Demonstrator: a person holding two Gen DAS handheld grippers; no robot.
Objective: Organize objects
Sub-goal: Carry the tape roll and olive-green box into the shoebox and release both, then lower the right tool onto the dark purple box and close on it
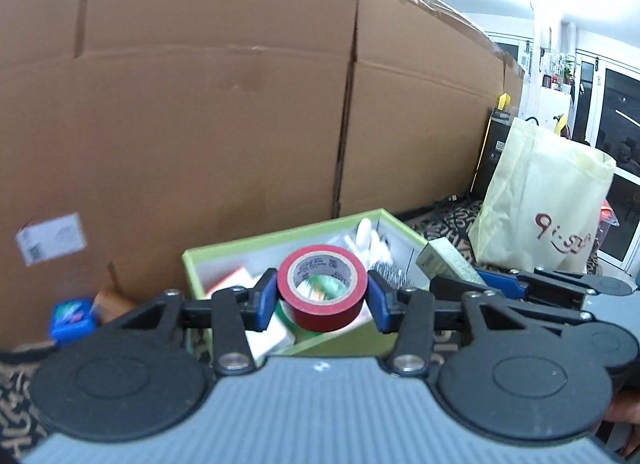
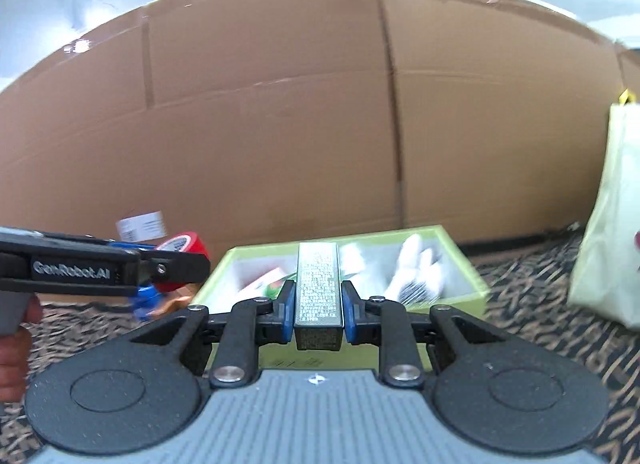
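Red tape roll [image 1: 322, 288] pinched by its sides between the blue fingers [image 1: 262, 300] of the left gripper [image 1: 322, 296], hole facing the camera. Held up in the air, over the near part of the green box [image 1: 208, 254]. Pointing a bit down toward the box and the brown cardboard wall [image 1: 200, 104] behind it.

Grey-green small box [image 2: 318, 296] squeezed between the blue fingers [image 2: 285, 316] of the right gripper [image 2: 318, 318], lying long-ways, pointing away. Also up in the air, in front of the green box [image 2: 464, 260], tipped only a little down.

From the left camera: right gripper [image 1: 500, 284] reaching in at the right edge with the small box [image 1: 446, 260] in it, a blue packet [image 1: 72, 318] on the floor at the left by the cardboard, and a pale yellow bag [image 1: 544, 200] standing at the right with dark windows past it.

From the right camera: left gripper [image 2: 176, 268] coming in from the left side with the tape roll [image 2: 184, 248], part of a hand [image 2: 16, 344] under it, and white things [image 2: 412, 264] in the right half of the green box.

Green box close to the cardboard wall at the back. Patterned carpet [image 2: 528, 296] open between the box and the bag. Both grippers side by side, near but not touching.
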